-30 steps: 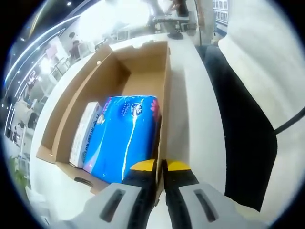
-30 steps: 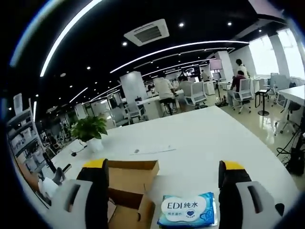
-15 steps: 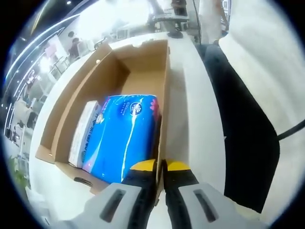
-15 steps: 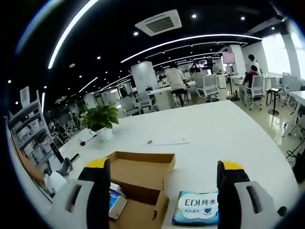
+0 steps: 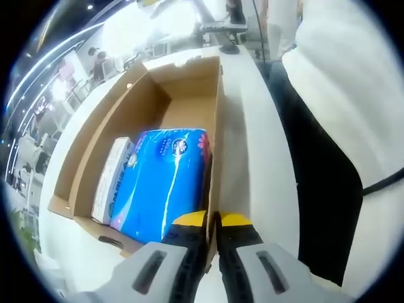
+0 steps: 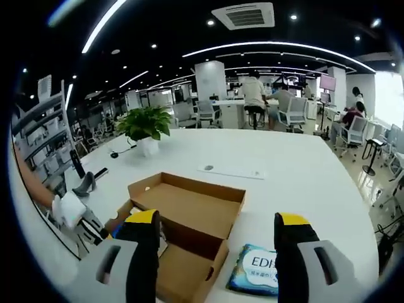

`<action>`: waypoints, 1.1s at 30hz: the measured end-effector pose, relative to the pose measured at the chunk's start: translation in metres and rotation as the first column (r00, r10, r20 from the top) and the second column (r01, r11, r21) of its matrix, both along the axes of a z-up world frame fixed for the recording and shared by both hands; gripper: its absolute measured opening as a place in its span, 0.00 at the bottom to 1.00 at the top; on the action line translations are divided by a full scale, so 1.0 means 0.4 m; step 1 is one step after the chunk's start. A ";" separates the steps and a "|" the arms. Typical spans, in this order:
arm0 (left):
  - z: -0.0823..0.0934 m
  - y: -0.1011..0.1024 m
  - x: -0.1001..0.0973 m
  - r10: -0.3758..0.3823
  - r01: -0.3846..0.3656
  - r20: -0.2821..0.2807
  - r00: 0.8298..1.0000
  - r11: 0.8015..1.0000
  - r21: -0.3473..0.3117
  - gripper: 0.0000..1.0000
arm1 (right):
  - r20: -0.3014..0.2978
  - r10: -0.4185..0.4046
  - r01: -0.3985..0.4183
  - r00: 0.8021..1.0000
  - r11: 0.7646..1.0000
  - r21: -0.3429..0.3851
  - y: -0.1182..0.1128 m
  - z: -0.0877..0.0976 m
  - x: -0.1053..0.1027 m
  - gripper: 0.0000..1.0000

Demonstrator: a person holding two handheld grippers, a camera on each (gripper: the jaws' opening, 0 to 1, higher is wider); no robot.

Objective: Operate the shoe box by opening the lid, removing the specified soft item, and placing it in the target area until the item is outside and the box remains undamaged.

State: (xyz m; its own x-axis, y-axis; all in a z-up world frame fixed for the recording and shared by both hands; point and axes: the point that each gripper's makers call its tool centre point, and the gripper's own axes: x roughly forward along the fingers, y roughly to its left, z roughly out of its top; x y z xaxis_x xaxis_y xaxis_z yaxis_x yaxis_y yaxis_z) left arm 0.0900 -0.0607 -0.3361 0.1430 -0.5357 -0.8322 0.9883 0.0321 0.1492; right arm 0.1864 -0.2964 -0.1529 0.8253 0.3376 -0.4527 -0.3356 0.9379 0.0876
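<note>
Your left gripper (image 5: 213,222) pinches the shoe box wall; your right gripper (image 6: 218,235) hangs spread above the white worktop (image 6: 297,180).

The brown cardboard shoe box (image 5: 154,101) sits open, its flat lid (image 6: 189,211) folded back. Inside lie a glossy blue soft tissue pack (image 5: 165,180) and, touching its side, a slim white carton (image 5: 112,177). Your left yellow-tipped fingers (image 5: 188,221) clamp the thin near wall. Between your right fingers (image 6: 146,221), held wide apart, a soft blue-and-white wipes pack (image 6: 255,270) lies on the worktop just beside the box.
</note>
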 end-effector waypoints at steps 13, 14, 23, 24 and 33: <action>0.001 -0.004 0.002 0.007 -0.007 0.006 1.000 1.000 -0.014 0.06 | -0.050 0.153 -0.157 0.987 0.981 -0.109 0.092 -0.055 0.011 0.62; 0.002 -0.004 0.001 0.006 -0.006 0.008 1.000 1.000 -0.017 0.06 | -0.055 0.169 -0.174 0.984 0.979 -0.104 0.103 -0.059 0.010 0.62; 0.001 -0.005 0.002 0.002 -0.001 0.010 1.000 1.000 -0.023 0.06 | -0.119 0.296 -0.307 0.948 0.947 -0.090 0.215 -0.112 -0.011 0.64; 0.000 -0.005 0.002 0.000 0.000 0.008 1.000 1.000 -0.023 0.06 | -0.125 0.313 -0.324 0.942 0.942 -0.085 0.227 -0.118 -0.015 0.64; 0.001 -0.007 0.000 -0.046 0.047 0.028 0.999 0.998 -0.030 0.04 | -0.147 0.404 -0.418 0.903 0.905 -0.080 0.346 -0.204 -0.046 0.60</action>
State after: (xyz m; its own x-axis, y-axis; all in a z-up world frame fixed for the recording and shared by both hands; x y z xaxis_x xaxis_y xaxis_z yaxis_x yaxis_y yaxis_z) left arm 0.0899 -0.0636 -0.3356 0.1400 -0.5673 -0.8115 0.9843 -0.0090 0.1761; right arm 0.1680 -0.1582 -0.2346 0.5588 0.5785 -0.5941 -0.6859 0.7252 0.0610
